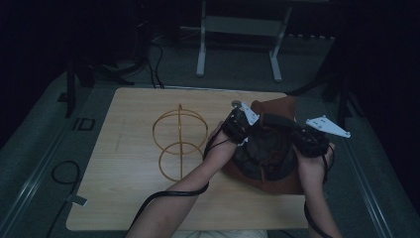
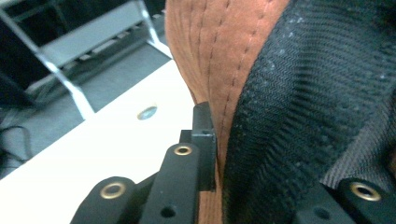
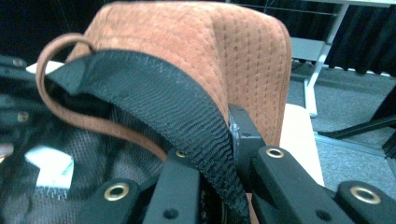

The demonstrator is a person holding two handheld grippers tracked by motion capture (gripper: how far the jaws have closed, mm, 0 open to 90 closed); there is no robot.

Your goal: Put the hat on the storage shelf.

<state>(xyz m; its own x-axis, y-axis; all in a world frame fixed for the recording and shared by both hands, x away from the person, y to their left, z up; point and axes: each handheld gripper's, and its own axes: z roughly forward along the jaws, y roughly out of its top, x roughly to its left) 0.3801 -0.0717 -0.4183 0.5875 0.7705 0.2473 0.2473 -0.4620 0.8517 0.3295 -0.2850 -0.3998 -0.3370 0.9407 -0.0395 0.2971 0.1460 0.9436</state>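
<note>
Grippers clamp the brown cap — left gripper, right gripper (opposite rims).

A light wooden table stands on a grey carpeted floor in a dim room. On its left half lies a golden wire frame of looped rings crossed by a straight rod. A small round metal disc sits near the table's far edge. Beyond the table, a pale metal stand with two legs rests on the carpet. Black cables trail across the floor at left.
</note>
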